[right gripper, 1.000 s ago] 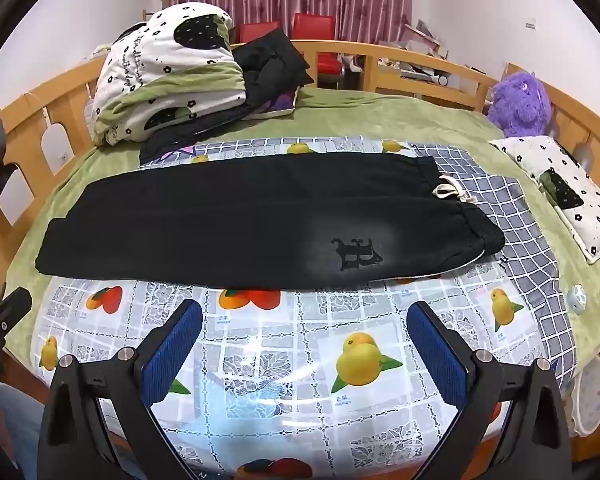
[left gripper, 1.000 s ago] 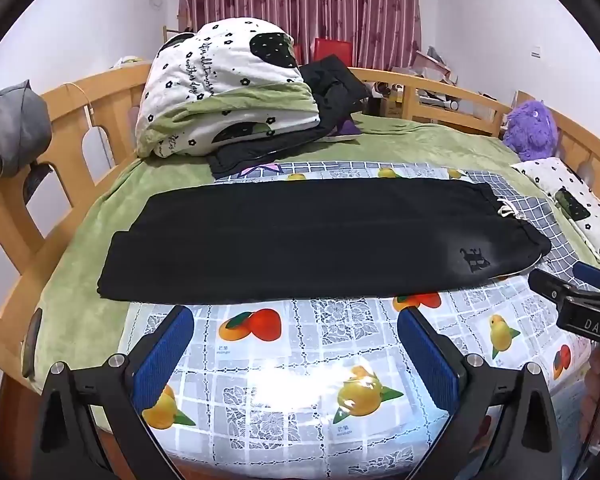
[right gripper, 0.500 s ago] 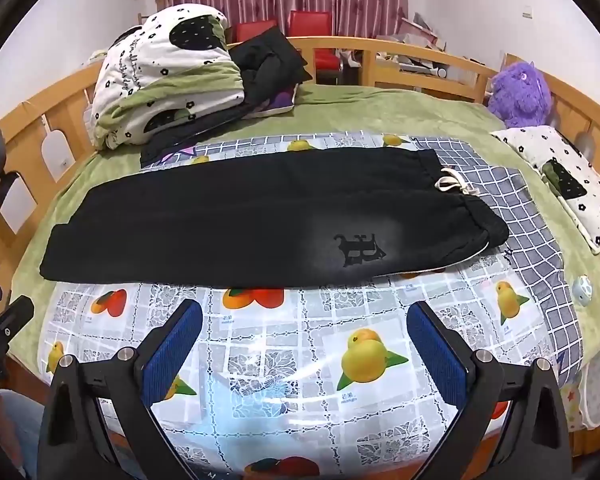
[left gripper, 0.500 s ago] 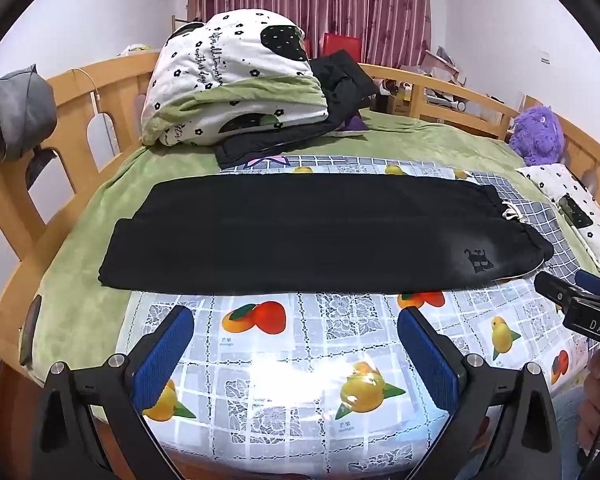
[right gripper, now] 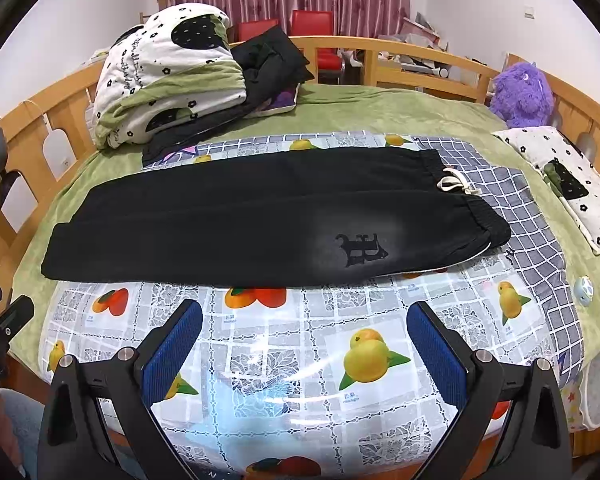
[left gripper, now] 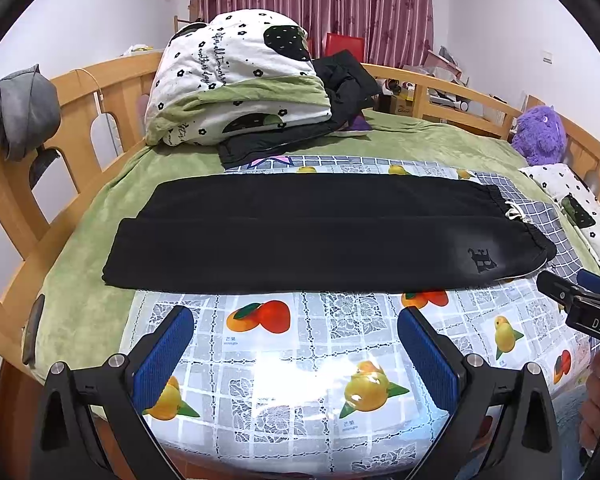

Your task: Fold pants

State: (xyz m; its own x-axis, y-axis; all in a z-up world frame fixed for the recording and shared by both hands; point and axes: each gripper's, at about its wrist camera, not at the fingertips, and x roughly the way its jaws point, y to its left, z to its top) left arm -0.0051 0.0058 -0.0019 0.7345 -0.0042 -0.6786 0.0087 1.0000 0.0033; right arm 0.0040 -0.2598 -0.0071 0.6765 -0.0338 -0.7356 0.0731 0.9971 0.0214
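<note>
Black pants [left gripper: 320, 236] lie flat across the bed, one leg folded over the other, cuffs at the left and waistband with a white drawstring [right gripper: 454, 184] at the right; they also show in the right wrist view [right gripper: 260, 220]. My left gripper [left gripper: 296, 344] is open and empty, held above the fruit-print cloth [left gripper: 300, 360] short of the pants' near edge. My right gripper [right gripper: 304, 340] is open and empty, also short of the near edge, below the printed logo [right gripper: 360, 248]. The right gripper's side shows at the right edge of the left wrist view [left gripper: 580, 304].
A folded quilt [left gripper: 236, 92] and dark clothes [left gripper: 340, 92] are piled at the back left. A purple plush toy [right gripper: 520, 94] and a small flowered pillow [right gripper: 568, 184] sit at the right. A wooden rail [left gripper: 80, 92] rings the bed.
Both grippers have pulled back and risen slightly; the pants look a little farther away. The pants have not moved and both grippers stay open.
</note>
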